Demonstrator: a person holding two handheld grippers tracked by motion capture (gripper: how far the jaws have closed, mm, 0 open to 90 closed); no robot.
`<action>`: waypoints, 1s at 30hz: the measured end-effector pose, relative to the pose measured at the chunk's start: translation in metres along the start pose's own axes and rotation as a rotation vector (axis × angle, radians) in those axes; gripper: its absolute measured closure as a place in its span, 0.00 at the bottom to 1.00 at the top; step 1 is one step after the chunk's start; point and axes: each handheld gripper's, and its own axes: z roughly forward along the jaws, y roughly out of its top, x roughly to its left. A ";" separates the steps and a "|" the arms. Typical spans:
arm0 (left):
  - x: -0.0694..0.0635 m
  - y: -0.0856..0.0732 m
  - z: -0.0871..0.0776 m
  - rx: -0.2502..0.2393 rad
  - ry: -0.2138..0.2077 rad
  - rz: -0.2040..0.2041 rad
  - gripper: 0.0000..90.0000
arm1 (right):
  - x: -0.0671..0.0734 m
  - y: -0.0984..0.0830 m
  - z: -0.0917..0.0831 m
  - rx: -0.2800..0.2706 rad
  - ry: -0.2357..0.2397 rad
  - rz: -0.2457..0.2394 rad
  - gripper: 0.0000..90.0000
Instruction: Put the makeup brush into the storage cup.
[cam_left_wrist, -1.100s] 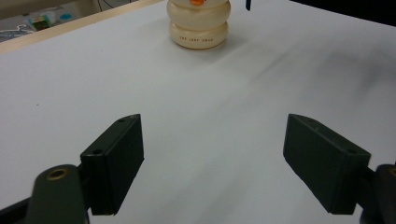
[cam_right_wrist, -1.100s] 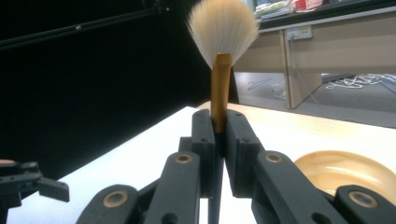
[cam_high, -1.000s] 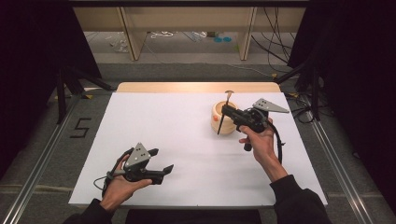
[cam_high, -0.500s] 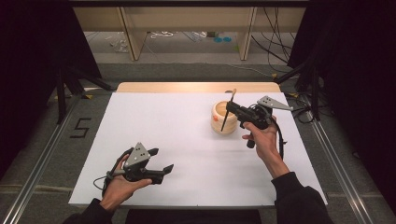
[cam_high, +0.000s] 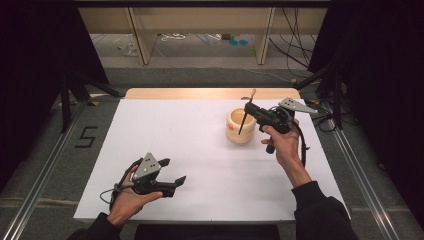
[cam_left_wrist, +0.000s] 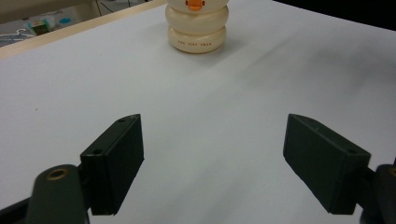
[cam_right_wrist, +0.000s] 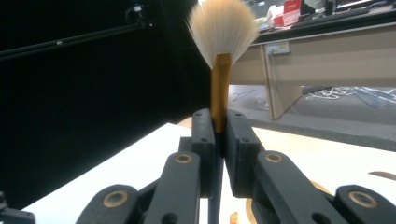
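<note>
A: What's on the left side of the bench (cam_high: 200, 125)?

B: The left tool (cam_high: 172, 172) lies low over the white surface near the front edge, held in the person's left hand (cam_high: 127, 200). Its jaws stand wide apart with nothing between them; in the left gripper view, bare white bench shows between the two black pads.

A: And further along?

B: A cream holder (cam_high: 240, 127) shaped like stacked rings stands upright right of the middle, toward the far side. The left gripper view shows an orange mark near its top.

A: Where's the brush?

B: The right tool (cam_high: 250, 109), in the right hand (cam_high: 280, 145), hangs just above the holder's right rim. Its jaws are clamped on the handle of a brush (cam_right_wrist: 219, 100). The pale fanned bristles point up and away, while the dark lower end of the handle slants down into the holder's mouth. Whether it touches the inside I cannot tell.
</note>
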 end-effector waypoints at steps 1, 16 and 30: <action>0.000 0.000 0.000 -0.001 0.000 -0.001 0.22 | -0.001 0.001 -0.001 0.005 0.005 -0.002 0.93; 0.001 0.000 0.000 0.004 -0.001 -0.001 0.22 | -0.011 0.017 0.002 -0.036 -0.015 0.001 0.93; 0.001 -0.001 0.001 0.004 -0.004 -0.003 0.22 | -0.020 0.027 0.010 -0.061 -0.039 0.009 0.93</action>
